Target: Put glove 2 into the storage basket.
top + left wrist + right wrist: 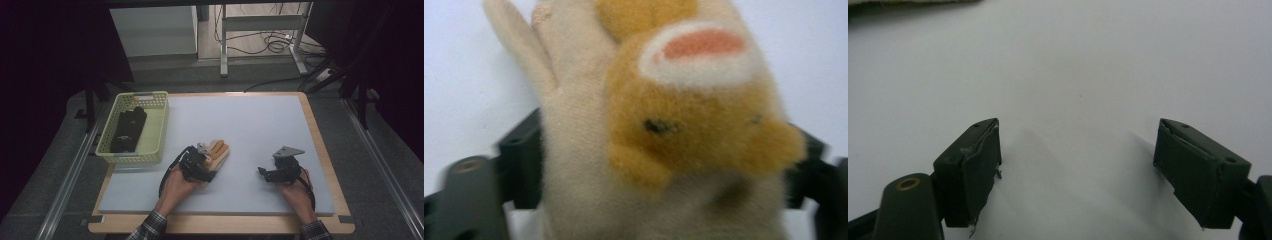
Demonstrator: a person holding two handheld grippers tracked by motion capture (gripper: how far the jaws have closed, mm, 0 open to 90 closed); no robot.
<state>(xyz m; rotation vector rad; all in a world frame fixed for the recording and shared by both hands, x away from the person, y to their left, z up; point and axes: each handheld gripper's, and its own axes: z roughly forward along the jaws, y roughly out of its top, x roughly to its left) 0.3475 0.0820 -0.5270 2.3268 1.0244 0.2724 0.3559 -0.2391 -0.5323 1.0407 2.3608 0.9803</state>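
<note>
Glove (218, 151) job looks about half done. Dark gloves (128, 128) already lie in the pale yellow basket (159, 131) at upper left of the high view. Beige glove with orange fuzzy animal patch is not yet moved: it lies on the grey mat (260, 125) at centre frame, fingers pointing to upper right, just right of the basket and apart from it.

Left gripper (204, 161) sits on the glove's cuff end. In the left gripper view, the glove (664, 140) runs up from bottom centre between the two black jaws, one at lower left, one at right edge. Jaws look to be pinching the cuff from both sides; blur there, so contact is a judgement, but fabric spans the whole gap. Glove looks flat on the mat, no lift visible.

Right gripper (270, 172) rests on the mat at lower right of the high view, well apart from the glove. In the right gripper view its jaws stand spread wide with bare mat (1073, 75) between them, holding nothing. Strip of beige fabric (913, 2) at that view's top left edge, likely the glove.

Left to do, as judged: lift the beige glove, carry it toward upper left, drop it in the basket beside the dark ones.
</note>
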